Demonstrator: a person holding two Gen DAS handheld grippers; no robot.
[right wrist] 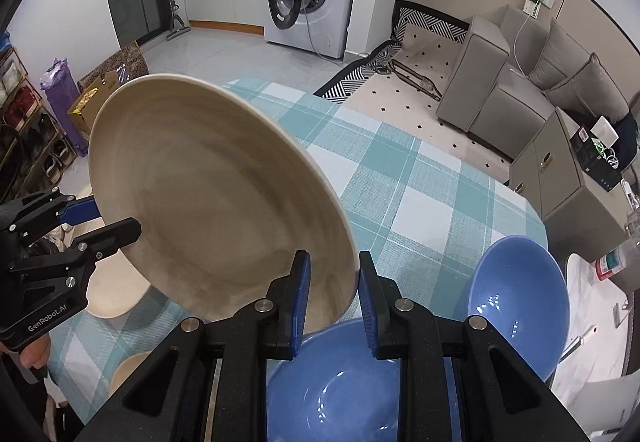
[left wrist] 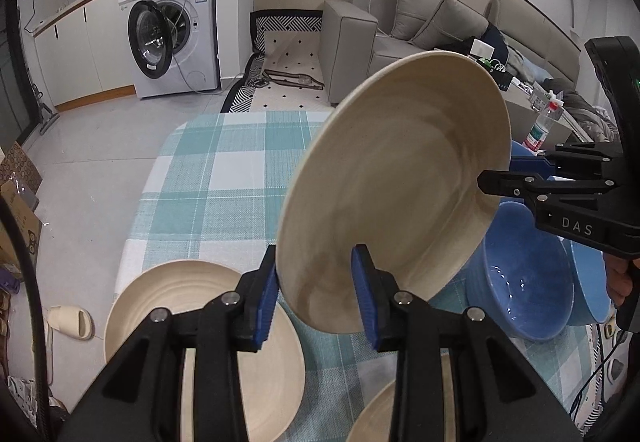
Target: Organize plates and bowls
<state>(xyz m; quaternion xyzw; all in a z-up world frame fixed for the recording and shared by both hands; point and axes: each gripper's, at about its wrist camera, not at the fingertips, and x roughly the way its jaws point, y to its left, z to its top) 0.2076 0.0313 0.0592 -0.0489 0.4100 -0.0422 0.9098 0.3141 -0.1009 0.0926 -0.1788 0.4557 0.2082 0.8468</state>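
Step in hand: a cream plate (left wrist: pixel 396 193) is being carried tilted above the checked tablecloth (left wrist: pixel 224 177), gripped at two points of its rim; this is judged to be a handover or a two-handed transfer toward the plate pile.
Left gripper (left wrist: pixel 314 294): its jaws are straddling the plate's lower rim, one blue pad (left wrist: pixel 269 294) on each face. The gap is looking a little wider than the rim, so whether it is clamping or only closing in I cannot tell.
Right gripper (right wrist: pixel 333 298): its jaws are likewise straddling the plate's edge with a narrow gap; firm contact cannot be confirmed from either view.
Pose: the two grippers are meeting the plate from opposite sides, each pointing forward and slightly down, the plate standing steeply between them.
Task items: a second cream plate (left wrist: pixel 200 330) is lying flat on the cloth below the left gripper; a third (left wrist: pixel 376 418) is showing at the bottom edge. Two blue bowls (right wrist: pixel 332 382) (right wrist: pixel 520 306) are sitting near the right gripper, the farther one tipped.
Next move: judged to call for one gripper letting go only once the other is holding surely, then lowering the plate level onto the flat plate.
Risk: a slip from a loose grip while the plate is tilted.
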